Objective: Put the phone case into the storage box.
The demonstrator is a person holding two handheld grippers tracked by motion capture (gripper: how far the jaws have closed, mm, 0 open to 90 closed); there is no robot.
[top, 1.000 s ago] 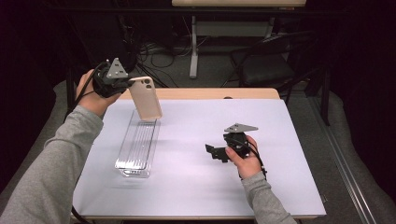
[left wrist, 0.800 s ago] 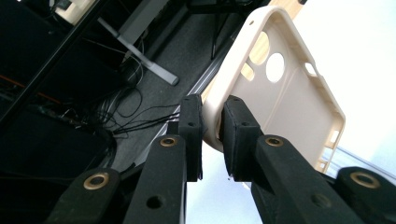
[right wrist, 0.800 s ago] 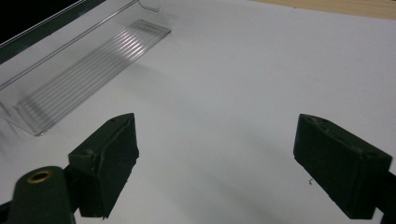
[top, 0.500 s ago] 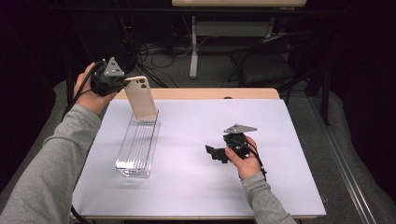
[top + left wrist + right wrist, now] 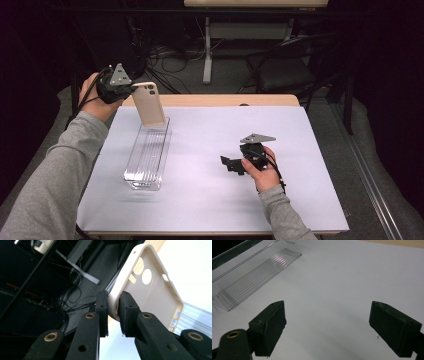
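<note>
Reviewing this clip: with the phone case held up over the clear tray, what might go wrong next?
1. The left gripper pinches only the thin rim of the beige phone case, so the case may twist or slip out.
2. The case hangs at the far end of the narrow clear tray; lowered off line, it may catch a wall and shove the tray.
3. The right gripper rests open, apart from the tray, so nothing steadies it.

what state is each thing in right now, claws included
left claw: shut on the phone case's rim, raised above the table
phone case: beige, empty, held upright over the far end of the clear tray
clear tray: empty, lying flat on the table
right claw: open, empty, low over the table
</note>
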